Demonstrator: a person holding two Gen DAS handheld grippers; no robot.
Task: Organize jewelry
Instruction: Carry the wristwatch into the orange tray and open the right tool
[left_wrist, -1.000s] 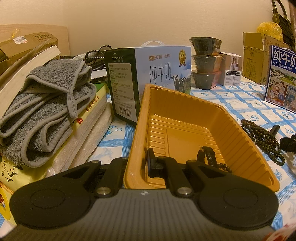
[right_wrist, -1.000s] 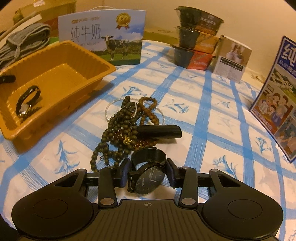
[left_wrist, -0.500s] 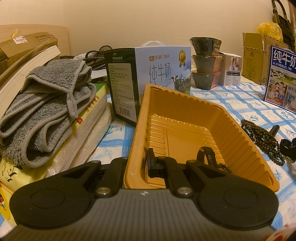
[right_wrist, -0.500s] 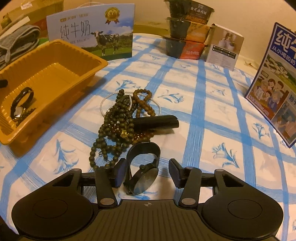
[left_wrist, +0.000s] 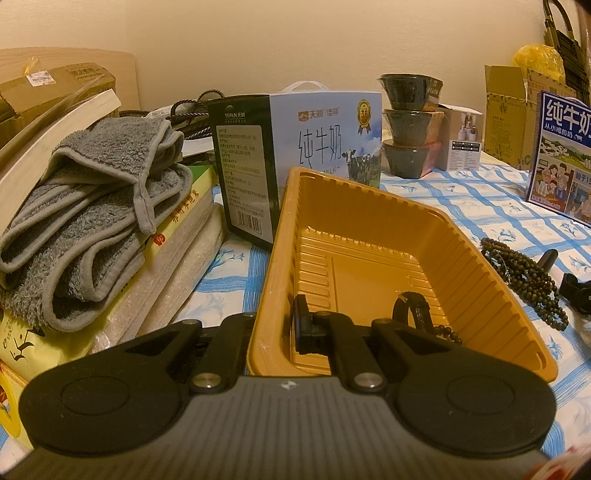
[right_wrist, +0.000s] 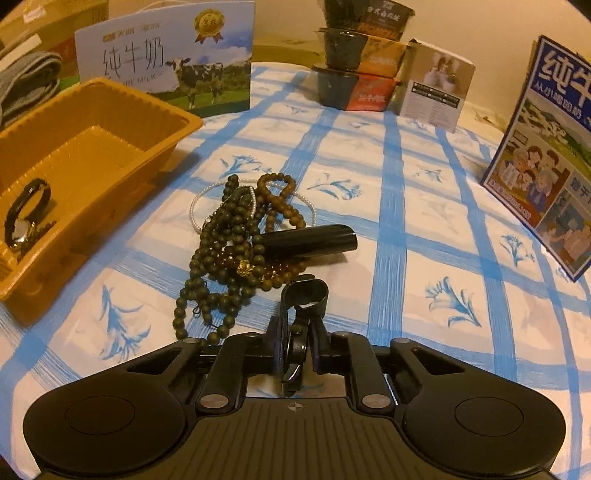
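A blue-and-white checked tablecloth with flower prints (right_wrist: 406, 206) covers the surface. On it, at 9 o'clock in the right wrist view, sits the ribbed orange plastic tray (right_wrist: 122, 155); it holds a black-strapped wristwatch with a gold-rimmed face (right_wrist: 22, 218) and a short run of dark beads (left_wrist: 448, 332) just beside it, both in the tray's near corner. The rest of the tray floor is bare.

Behind the tray, at 11 o'clock, stands a blue-and-white milk carton printed with a cow (right_wrist: 170, 59).

At the centre of the cloth lies a tangled heap of dark green and brown bead strands (right_wrist: 236, 236) with a thin white bead loop under it and a black cylindrical case (right_wrist: 314, 242) resting across its right side.

The left gripper (left_wrist: 275, 328) is clamped on the tray's near wall, one finger inside, one outside.

The right gripper (right_wrist: 297, 345) is closed tight on a black band watch (right_wrist: 301, 314), held edge-on just at 6 o'clock of the bead heap.
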